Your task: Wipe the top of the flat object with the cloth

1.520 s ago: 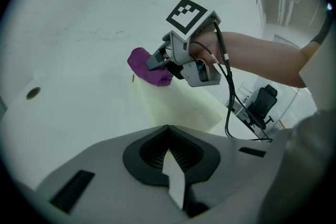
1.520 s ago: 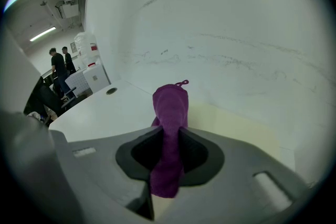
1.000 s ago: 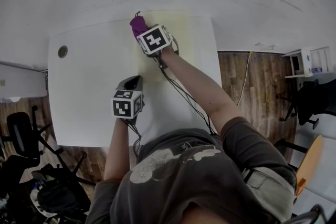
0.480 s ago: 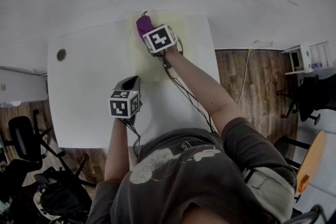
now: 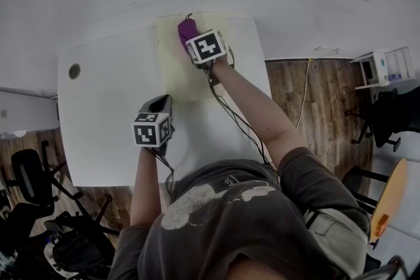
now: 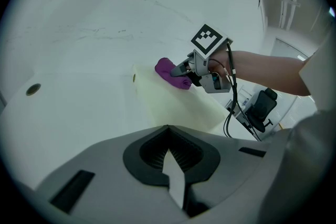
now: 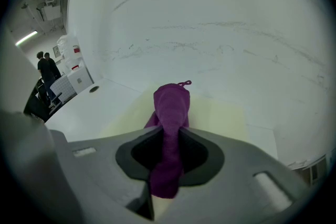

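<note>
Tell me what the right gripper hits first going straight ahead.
Likely the white wall, just past the yellow board's far edge; the cloth in its jaws lies on that board. Depth unclear.

Head cam steep down over table [image 5: 105, 134]; gripper cams low, close; all share mat [image 5: 174, 75].

Cloth [image 5: 187, 30] at the far end of the flat object [image 5: 176, 72] on the table [image 5: 105, 121].
</note>
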Tool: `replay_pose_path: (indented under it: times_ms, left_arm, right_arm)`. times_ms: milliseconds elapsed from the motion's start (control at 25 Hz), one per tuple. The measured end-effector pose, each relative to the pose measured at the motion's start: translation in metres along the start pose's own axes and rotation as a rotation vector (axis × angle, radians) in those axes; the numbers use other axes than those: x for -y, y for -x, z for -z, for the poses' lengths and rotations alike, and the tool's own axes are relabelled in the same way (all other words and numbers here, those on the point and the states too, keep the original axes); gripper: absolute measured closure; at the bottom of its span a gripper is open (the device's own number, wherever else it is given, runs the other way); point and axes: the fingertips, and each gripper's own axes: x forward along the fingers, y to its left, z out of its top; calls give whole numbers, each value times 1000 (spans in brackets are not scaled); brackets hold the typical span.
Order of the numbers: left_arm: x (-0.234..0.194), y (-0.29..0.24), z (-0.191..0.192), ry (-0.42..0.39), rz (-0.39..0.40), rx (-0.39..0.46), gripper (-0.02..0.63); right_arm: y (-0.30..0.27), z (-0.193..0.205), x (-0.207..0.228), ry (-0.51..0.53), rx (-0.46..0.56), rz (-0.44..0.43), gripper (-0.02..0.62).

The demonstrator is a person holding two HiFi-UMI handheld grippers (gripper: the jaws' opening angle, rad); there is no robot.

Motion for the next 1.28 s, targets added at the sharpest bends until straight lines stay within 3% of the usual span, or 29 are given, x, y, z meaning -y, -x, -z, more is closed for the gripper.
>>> replay_pose_path:
  times_ms: [1280]
  left_arm:
    - [2, 1, 0, -9, -20, 2, 609]
  right_arm:
    - [39, 44, 90, -127, -11, 124, 522]
